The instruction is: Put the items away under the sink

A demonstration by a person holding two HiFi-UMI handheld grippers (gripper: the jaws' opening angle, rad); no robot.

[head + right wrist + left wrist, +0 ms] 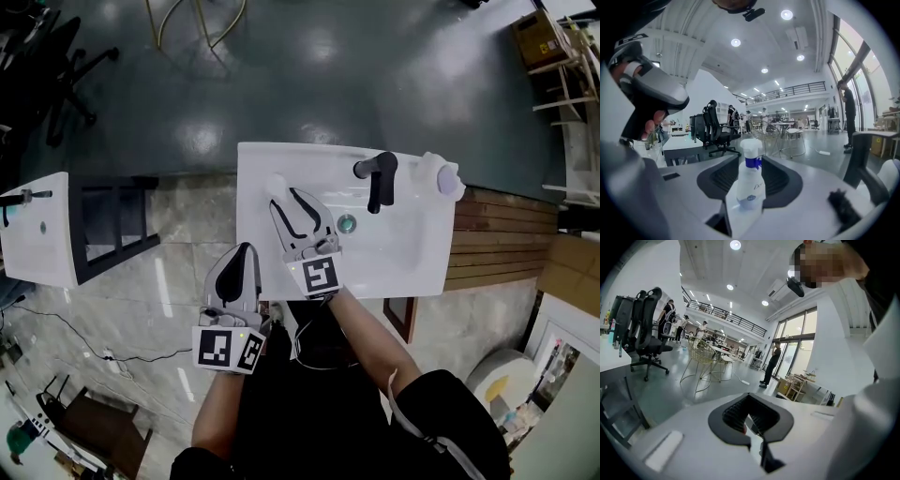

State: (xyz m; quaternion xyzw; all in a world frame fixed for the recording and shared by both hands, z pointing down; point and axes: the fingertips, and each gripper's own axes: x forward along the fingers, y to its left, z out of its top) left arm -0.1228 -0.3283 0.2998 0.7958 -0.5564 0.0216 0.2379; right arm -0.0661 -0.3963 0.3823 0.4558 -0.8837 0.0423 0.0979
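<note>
Spray bottle (750, 180): white, blue collar, cursive wordmark and round blue logo on front, too small to read. Stands on left part of sink (412, 253) top, between right gripper (287, 200) jaws, which are wide apart with pads off it. Left gripper (246, 249) just off sink's front-left corner, jaws together, empty. Black faucet (379, 178) at sink's far edge. Glossy grey floor (328, 84) beyond sink, marbled tile (187, 234) left, wood slats (497, 234) right. Open office hall: swivel chairs (647, 333), mezzanine rail (726, 315), ceiling spotlights (735, 245).
</note>
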